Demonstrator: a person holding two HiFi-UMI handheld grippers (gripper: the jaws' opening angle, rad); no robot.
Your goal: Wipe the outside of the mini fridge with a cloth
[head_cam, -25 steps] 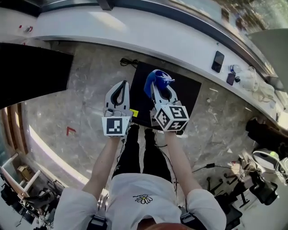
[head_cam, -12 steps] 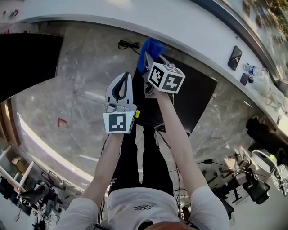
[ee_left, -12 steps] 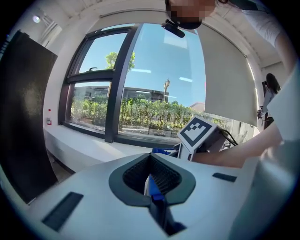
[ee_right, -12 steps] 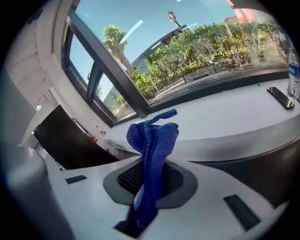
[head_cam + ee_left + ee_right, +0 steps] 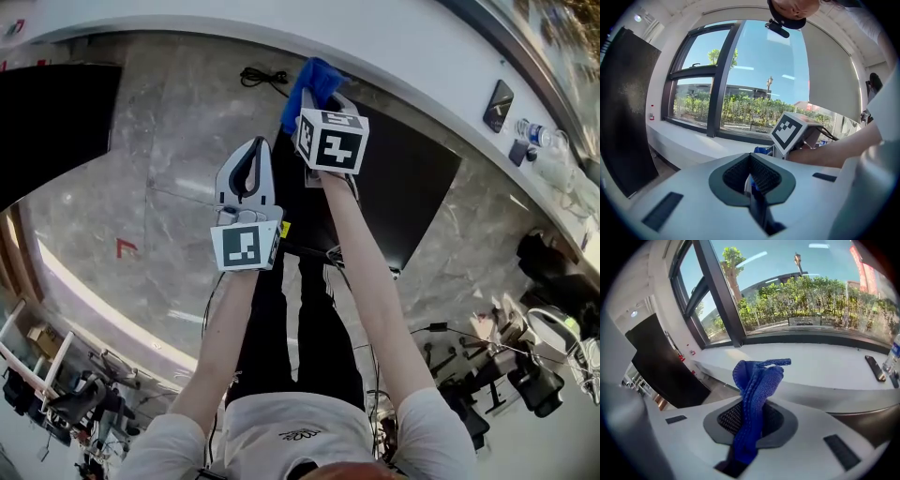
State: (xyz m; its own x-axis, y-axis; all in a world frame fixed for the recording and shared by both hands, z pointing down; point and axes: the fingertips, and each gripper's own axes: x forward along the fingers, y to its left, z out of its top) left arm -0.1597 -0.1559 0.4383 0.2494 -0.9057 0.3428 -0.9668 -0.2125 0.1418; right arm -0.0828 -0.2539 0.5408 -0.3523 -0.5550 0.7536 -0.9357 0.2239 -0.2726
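So the right gripper (image 5: pixel 317 103) has the blue cloth (image 5: pixel 307 82) pinched in its jaws. In the right gripper view it's bunched up and sticks out past the tips, so the jaws are clamped on a fold of it rather than a flat pad. The left gripper (image 5: pixel 249 150) looks empty, with its jaws closed together, and it hangs over the stone floor (image 5: pixel 178 169).

The thing that matters is where the fridge is. I'm taking the black box under the right forearm to be the mini fridge (image 5: pixel 412 197). From the head view we're looking down on its top, with its long side running along the white window ledge (image 5: pixel 281 37). The cloth is up at the fridge's far left corner, close to the ledge. From those jaws, most of the black top lies down and to the right. The right gripper view agrees, with a dark edge low on the right of the picture.

The right arm is clearly nearer, since the left one sits off the fridge's left side. My guess is the cloth isn't on the surface yet. It probably needs to come down, then sweep right along the long side.
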